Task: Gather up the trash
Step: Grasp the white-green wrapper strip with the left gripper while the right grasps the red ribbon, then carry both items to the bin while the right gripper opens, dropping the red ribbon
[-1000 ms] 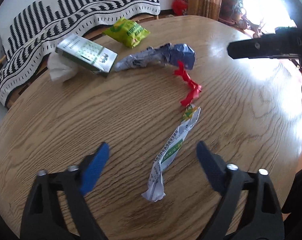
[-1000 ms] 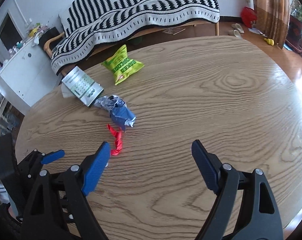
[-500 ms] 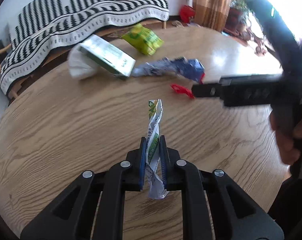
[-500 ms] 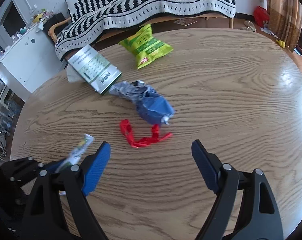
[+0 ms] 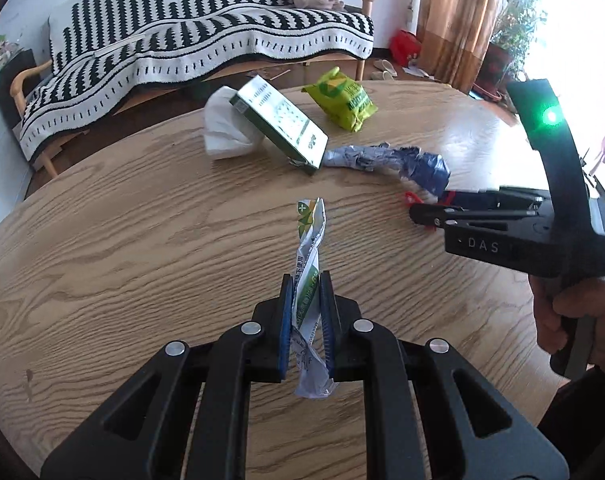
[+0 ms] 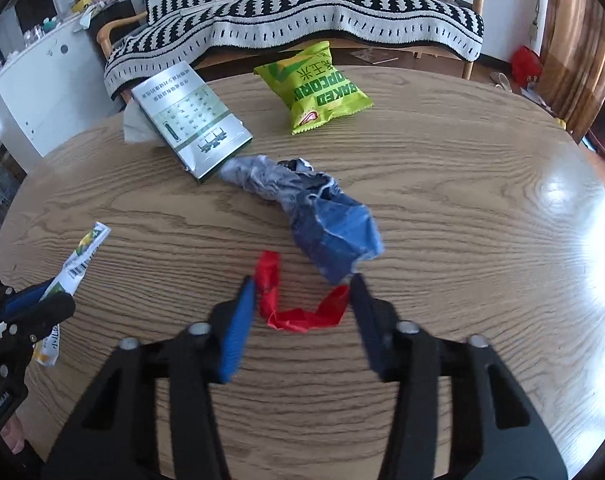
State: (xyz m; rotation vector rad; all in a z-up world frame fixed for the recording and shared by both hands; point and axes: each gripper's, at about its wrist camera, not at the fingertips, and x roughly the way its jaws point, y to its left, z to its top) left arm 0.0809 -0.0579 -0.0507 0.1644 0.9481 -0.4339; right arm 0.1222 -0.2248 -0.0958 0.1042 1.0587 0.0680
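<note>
Wooden table [image 5: 102, 248] | left gripper [image 5: 306, 328] clamps twisted wrapper [image 5: 308, 264] | right gripper [image 6: 302, 300] closing, apparently unclamped, around red scrap [image 6: 294, 316]

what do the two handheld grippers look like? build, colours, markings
Both are black plastic scissor-style frames with cut-out slots and silver pivot bolts. The left gripper has ribbed blue pads on its fingers; the right gripper has the same blue pads. Seen side-on from the left wrist view, the right unit's body reads "DAS" in pale letters and its upright black handle carries a lit green LED.
</note>
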